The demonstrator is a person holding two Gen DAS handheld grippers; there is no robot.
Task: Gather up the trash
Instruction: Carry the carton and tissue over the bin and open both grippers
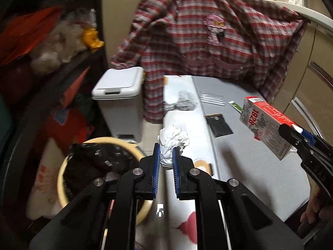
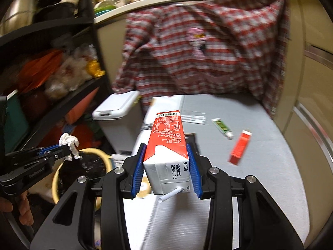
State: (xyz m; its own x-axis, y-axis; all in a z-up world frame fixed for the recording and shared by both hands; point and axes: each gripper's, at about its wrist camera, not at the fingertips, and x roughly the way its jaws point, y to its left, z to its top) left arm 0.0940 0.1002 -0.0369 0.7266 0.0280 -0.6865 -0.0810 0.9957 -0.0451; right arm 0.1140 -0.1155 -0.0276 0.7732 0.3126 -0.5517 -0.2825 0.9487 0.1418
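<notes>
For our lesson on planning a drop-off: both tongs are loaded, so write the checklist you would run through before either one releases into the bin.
1. Left tongs grip the crumpled tissue: ok.
2. Right tongs grip the milk carton on both sides: ok.
3. Round bin with black liner open: ok.
4. Tissue directly above the bin: not ok; it appears beside the rim, by the table edge.
5. Carton above the bin: not ok; it hangs over the grey table.
6. Carton empty, straw will not drip: cannot tell.
</notes>
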